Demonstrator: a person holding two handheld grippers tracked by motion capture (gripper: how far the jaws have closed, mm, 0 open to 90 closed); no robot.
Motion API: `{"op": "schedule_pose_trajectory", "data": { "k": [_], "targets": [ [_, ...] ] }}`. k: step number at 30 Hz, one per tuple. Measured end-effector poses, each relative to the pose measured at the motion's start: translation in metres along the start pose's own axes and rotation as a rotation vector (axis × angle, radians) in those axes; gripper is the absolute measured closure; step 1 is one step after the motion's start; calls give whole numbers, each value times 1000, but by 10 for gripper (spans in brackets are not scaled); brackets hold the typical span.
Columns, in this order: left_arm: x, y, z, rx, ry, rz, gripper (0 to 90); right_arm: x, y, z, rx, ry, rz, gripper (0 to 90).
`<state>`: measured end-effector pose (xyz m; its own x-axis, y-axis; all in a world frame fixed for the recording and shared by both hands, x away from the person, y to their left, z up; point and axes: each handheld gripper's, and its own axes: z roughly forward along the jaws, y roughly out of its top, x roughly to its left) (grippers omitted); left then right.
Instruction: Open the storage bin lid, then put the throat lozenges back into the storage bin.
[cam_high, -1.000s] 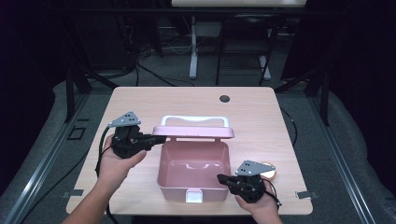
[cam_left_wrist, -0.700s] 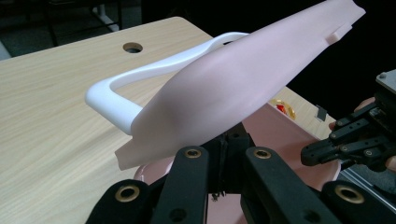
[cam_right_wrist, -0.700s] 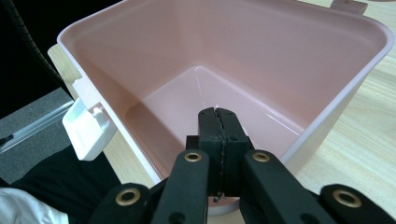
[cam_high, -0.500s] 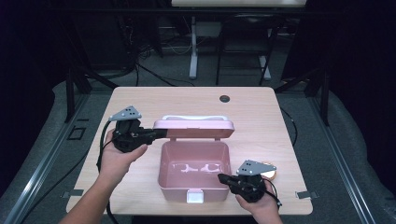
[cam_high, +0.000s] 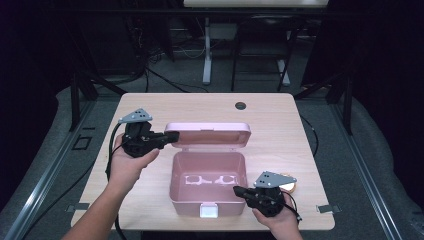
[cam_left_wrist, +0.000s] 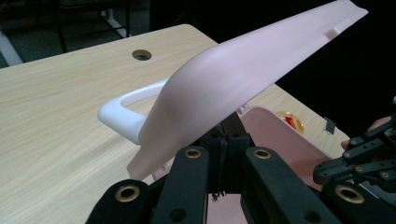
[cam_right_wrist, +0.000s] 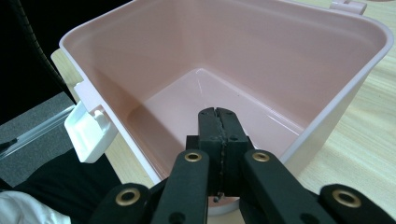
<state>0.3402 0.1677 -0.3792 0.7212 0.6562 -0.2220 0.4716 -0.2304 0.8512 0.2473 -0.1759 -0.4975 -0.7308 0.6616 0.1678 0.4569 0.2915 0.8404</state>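
Box: the pink plastic box (cam_high: 207, 182) sits on the wooden counter (cam_high: 280, 125), its long axis across the view.
Lid: the pink hinged lid (cam_high: 207, 134) stands half-raised along the far edge.
Left gripper (cam_high: 170, 136): jaws pressed together, tips touching the lid's left corner; nearer hand for moving it.
Right gripper (cam_high: 239, 190): jaws pressed together, at the box's near right rim.
Look: glossy, empty, white latch (cam_high: 208, 210) in front.
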Motion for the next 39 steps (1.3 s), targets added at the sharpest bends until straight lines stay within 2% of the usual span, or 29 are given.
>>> {"op": "schedule_pose_trajectory", "data": {
  "k": [18,32,39],
  "targets": [
    [9,1,5,-1,19,-32,899,-1,-1,0,-12,9,11,900],
    [14,0,5,0,33,-27,899,-1,-2,0,-17,7,4,900],
    [19,-4,4,6,38,-45,899,-1,-1,0,-18,9,6,900]
  ]
}}
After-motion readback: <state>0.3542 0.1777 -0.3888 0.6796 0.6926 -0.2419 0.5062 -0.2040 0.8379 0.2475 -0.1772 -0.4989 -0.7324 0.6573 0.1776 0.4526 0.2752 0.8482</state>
